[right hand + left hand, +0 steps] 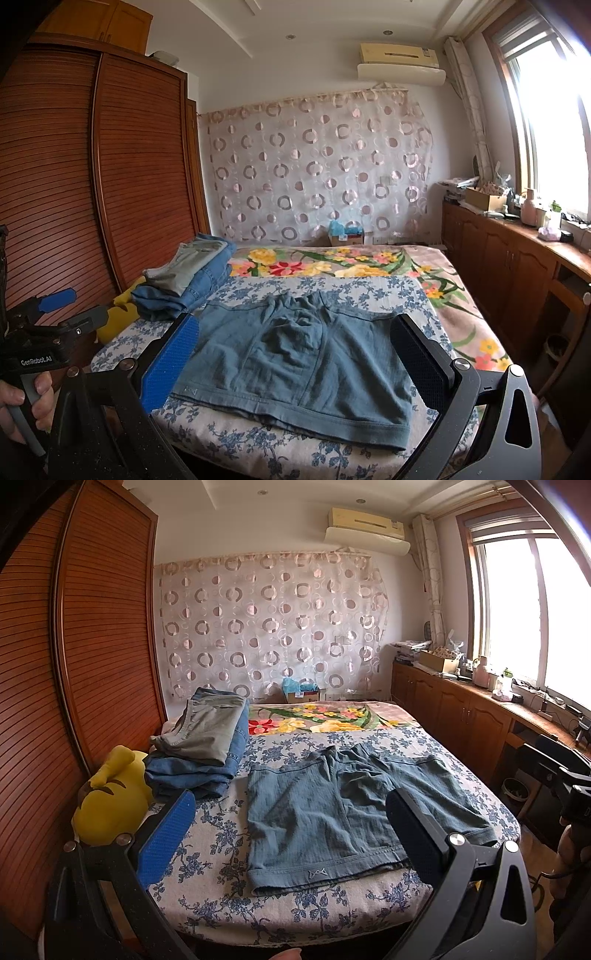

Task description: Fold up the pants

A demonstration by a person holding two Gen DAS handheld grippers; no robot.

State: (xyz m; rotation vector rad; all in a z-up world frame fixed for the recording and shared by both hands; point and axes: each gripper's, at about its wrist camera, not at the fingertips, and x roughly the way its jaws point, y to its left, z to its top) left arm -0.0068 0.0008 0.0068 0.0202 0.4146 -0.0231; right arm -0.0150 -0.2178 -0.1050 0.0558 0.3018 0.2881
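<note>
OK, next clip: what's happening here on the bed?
A person holds tongs in each hand over a bed. Teal shorts lie spread flat, not yet folded. Both the left tongs and the right tongs are open, above the shorts' near edge, touching nothing. A stack of folded pants sits at the far left beside a yellow plush.

We saw daylight pour in from the window (524, 616) at the right of both frames, blown out to white glare there, with a bluish flare at the upper right corner. The wardrobe (110, 177) on the left sat dimmer and warm-toned. Shadows on the bed (207, 842) were soft. Fisheye distortion bowed the wardrobe and window frames, and black vignetting closed the corners. The centre was sharp; the near gripper parts looked slightly soft.
</note>
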